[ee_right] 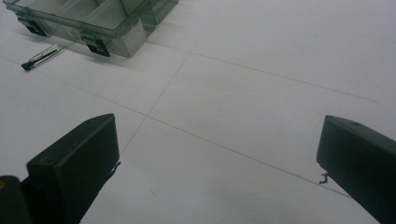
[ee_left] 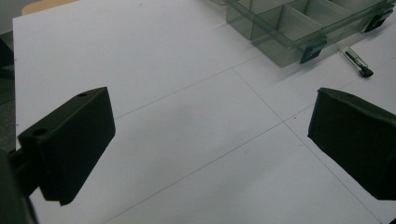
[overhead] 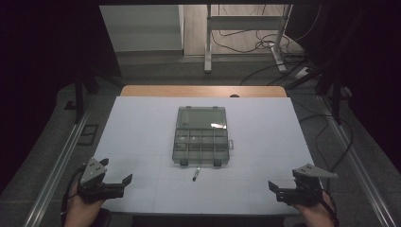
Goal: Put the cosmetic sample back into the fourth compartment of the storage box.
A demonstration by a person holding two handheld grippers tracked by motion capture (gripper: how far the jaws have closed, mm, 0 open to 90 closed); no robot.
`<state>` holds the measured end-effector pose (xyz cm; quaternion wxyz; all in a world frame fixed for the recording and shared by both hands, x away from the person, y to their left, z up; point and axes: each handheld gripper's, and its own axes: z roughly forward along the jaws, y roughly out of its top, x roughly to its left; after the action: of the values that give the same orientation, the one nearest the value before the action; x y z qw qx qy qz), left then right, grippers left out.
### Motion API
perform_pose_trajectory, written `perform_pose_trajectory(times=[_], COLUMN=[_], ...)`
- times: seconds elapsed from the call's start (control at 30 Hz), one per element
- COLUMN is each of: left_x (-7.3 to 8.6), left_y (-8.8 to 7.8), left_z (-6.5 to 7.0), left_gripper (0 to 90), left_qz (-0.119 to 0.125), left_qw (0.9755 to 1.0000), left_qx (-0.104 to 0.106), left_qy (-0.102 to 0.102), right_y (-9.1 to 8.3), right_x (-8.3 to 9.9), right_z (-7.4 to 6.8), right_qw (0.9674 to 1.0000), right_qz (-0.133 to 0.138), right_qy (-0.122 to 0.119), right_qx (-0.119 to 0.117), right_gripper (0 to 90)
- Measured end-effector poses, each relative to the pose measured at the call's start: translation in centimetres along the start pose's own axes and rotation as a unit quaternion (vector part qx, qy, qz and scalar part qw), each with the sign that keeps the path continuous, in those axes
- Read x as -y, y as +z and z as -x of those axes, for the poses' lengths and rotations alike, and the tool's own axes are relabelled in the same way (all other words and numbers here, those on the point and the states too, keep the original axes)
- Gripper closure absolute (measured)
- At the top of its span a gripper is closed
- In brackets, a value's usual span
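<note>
We hold both grippers at the near edge of the worktop (overhead: 142,118), one toward each near corner, with nothing between the jaws. The left gripper (overhead: 116,182) stands released: its gripper view shows the two black jaws wide apart over bare white surface. The right gripper (overhead: 279,189) is likewise released, jaws spread, nothing grasped.

The box (overhead: 202,136) sits at the middle of the worktop, well apart from both grippers. It is a clear, smoky-grey compartment case; its lid appears shut, with two dark latches (ee_left: 312,50) on the near side. Dividers show through the lid; we cannot tell whether the compartments hold anything. The pen (overhead: 195,174), a small slim item with a dark tip, lies on the worktop just beside the near edge of the box, between the latches and apart from the box wall. Its exact kind is too small to confirm.

Judged step: start position, before any approach. No contact has been made with the box or the pen.

Next move, as we judge it: bring both grippers forward and inward toward the near side of the box. Unlatching calls for one gripper to steady the box while the other works a latch. Picking up the pen calls for a low, near-flat approach, jaws set across its narrow width.
</note>
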<state>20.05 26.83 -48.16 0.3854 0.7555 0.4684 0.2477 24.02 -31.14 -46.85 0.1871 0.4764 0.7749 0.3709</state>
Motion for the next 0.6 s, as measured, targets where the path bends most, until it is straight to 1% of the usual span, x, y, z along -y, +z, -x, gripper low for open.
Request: perform_pose_trajectory(times=[0.13, 0.17, 0.2, 0.3, 0.33, 0.47, 0.6], left_x=[0.06, 0.08, 0.09, 0.12, 0.12, 0.07, 0.02], left_y=[-0.07, -0.08, -0.07, -0.07, -0.05, 0.04, 0.1], left_z=[-0.1, -0.18, -0.26, -0.47, -0.51, -0.51, -0.4], left_gripper=[1.6, 1.6, 1.6, 2.3, 2.3, 2.8, 3.1], left_qz=[0.001, 0.001, 0.0, 0.0, 0.0, -0.005, -0.01], left_qw=[1.0, 1.0, 0.9999, 0.9998, 0.9997, 0.9997, 0.9998], left_qx=[0.001, 0.001, 0.004, 0.009, 0.01, 0.012, 0.012], left_qy=[-0.005, -0.007, -0.011, -0.02, -0.021, -0.021, -0.014], right_y=[-0.02, 0.01, 0.01, 0.18, 0.18, 0.28, 0.29], right_x=[-0.02, -0.06, -0.06, -0.13, -0.13, -0.16, -0.17], right_z=[-0.15, -0.31, -0.31, -0.55, -0.55, -0.66, -0.71], right_qw=[1.0, 0.9999, 0.9999, 0.9996, 0.9996, 0.9994, 0.9993], right_qz=[0.002, 0.002, 0.002, -0.005, -0.005, -0.009, -0.009], right_qy=[-0.007, -0.015, -0.015, -0.027, -0.027, -0.032, -0.035], right_qx=[0.001, 0.002, 0.002, 0.004, 0.004, 0.003, 0.005], right_gripper=[0.0, 0.0, 0.0, 0.0, 0.0, 0.0, 0.0])
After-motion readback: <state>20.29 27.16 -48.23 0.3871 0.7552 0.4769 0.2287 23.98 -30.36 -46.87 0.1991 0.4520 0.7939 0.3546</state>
